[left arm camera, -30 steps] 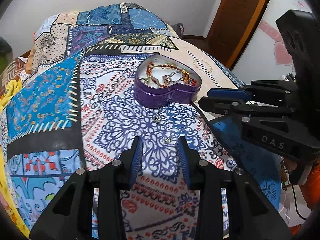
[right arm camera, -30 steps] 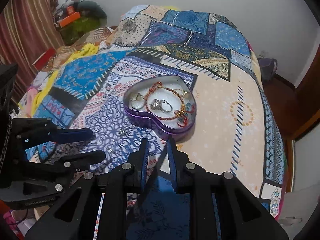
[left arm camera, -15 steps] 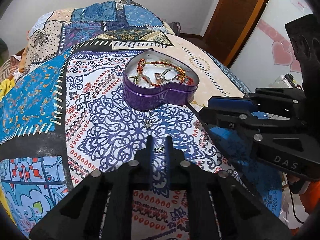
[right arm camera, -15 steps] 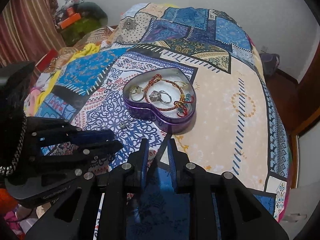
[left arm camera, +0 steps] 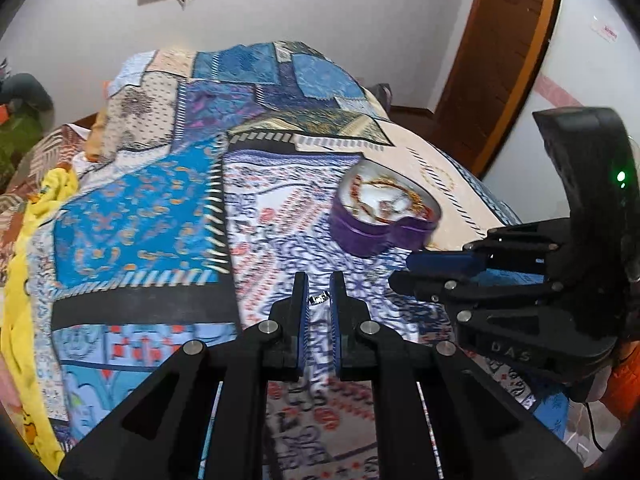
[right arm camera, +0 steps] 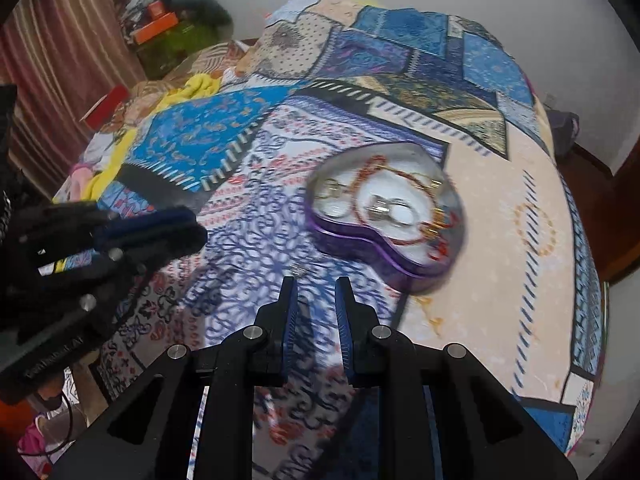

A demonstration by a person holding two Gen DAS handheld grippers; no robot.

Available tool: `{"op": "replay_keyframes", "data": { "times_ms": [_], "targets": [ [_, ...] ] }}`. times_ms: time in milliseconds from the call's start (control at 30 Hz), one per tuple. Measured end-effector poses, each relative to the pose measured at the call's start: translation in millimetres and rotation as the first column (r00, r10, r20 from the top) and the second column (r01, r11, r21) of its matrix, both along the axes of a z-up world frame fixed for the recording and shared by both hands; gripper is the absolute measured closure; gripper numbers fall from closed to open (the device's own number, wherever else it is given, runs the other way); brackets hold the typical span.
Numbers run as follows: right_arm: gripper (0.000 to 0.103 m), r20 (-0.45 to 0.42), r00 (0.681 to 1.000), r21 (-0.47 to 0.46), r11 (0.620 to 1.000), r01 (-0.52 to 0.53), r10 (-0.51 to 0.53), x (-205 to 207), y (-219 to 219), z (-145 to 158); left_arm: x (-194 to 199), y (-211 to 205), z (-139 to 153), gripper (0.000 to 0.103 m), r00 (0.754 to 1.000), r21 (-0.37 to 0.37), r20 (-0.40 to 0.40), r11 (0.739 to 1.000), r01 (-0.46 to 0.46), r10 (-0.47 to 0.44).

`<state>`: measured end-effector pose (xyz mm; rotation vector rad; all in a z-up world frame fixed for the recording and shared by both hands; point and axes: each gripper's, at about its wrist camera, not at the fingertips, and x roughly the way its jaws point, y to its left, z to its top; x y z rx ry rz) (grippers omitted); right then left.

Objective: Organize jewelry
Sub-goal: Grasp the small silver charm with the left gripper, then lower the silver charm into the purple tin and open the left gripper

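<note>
A purple heart-shaped tin sits on the patterned bedspread and holds bracelets and rings; it also shows in the right wrist view. My left gripper is shut on a small silver earring and holds it above the bedspread, near the tin's front left. My right gripper is empty, its fingers a little apart, just in front of the tin. Another small silver piece lies on the bedspread just beyond its tips. Each gripper shows in the other's view.
The patchwork bedspread covers the whole bed. A yellow cloth lies along the left edge. A wooden door stands at the far right. Curtains and clutter are at the bed's far left in the right wrist view.
My left gripper closed on the small earring on the bedspread and lifted it up. My right gripper's fingers have parted slightly and it shifted towards the tin.
</note>
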<state>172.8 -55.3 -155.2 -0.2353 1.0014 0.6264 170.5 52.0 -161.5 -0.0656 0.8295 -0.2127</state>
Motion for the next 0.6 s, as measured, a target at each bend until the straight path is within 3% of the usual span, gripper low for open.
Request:
{"op": "replay_keyframes", "data": {
  "times_ms": [233, 433, 500, 600],
  "targets": [
    [0.086, -0.059, 0.998, -0.017, 0.999, -0.038, 0.037, 10, 16, -11, -1, 14, -3, 0.095, 1.000, -0.034, -0.005, 0.999, -0.019, 0.018],
    [0.086, -0.076, 0.997, 0.008, 1.000, -0.014, 0.015, 17, 13, -13, -8, 10, 0, 0.095, 1.000, -0.006, 0.014, 1.000, -0.002, 0.002],
    [0.093, -0.067, 0.998, 0.006, 1.000, -0.019, 0.020, 15, 13, -12, -9, 10, 2, 0.095, 1.000, -0.006, 0.018, 1.000, -0.002, 0.002],
    [0.094, -0.039, 0.999, -0.006, 0.999, -0.038, 0.038, 8, 14, -9, -10, 9, 6, 0.095, 1.000, -0.003, 0.026, 1.000, -0.003, 0.003]
  ]
}}
